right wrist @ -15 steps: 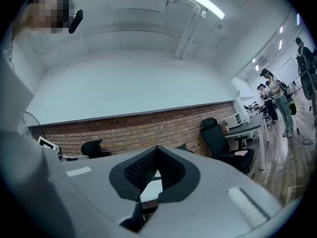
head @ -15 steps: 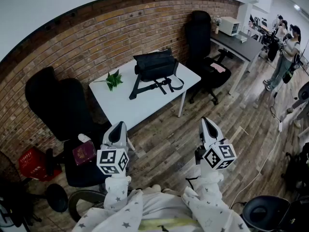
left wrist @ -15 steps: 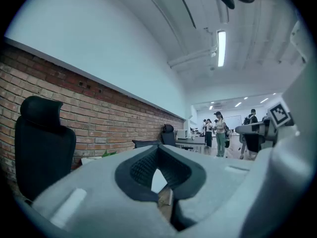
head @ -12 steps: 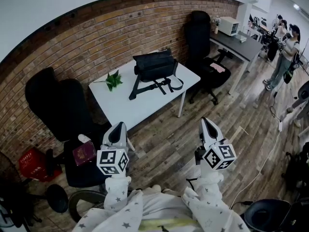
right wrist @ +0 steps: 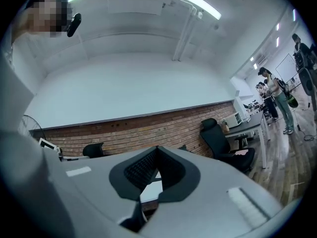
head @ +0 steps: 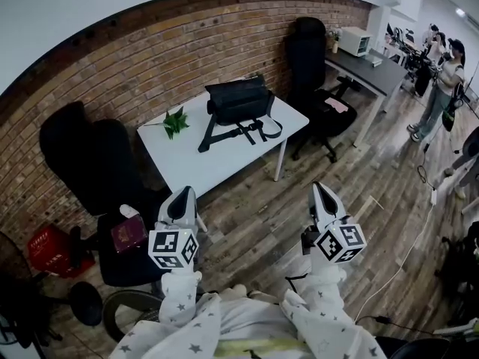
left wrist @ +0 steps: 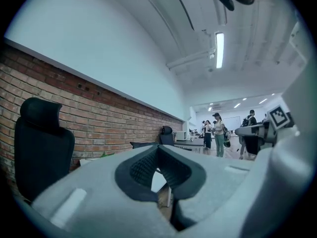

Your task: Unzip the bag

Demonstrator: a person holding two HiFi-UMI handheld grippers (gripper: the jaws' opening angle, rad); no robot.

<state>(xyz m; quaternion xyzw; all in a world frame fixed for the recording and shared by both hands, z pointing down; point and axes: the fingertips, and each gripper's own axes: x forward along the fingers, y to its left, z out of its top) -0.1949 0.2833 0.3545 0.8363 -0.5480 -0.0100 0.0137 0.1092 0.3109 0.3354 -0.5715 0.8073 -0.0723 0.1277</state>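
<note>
A black bag (head: 239, 100) with loose straps lies on the far half of a white table (head: 217, 159) by the brick wall. Both grippers are held well short of the table, over the wooden floor. My left gripper (head: 181, 194) is shut with nothing in it, its tips pointing toward the table's near edge. My right gripper (head: 319, 188) is shut and empty too, off to the right of the table. In the left gripper view the jaws (left wrist: 157, 148) meet at their tips; in the right gripper view the gripper (right wrist: 157, 148) shows the same.
A small green plant (head: 177, 122) sits on the table's left part. Black office chairs stand left (head: 90, 163) and behind right (head: 314, 66). A dark desk (head: 370, 69) and several people (head: 441, 73) are at the far right. A red crate (head: 49, 249) sits low left.
The view has shifted slightly; the table and bag sit a touch further left and up. Both grippers keep their places and stay shut.
</note>
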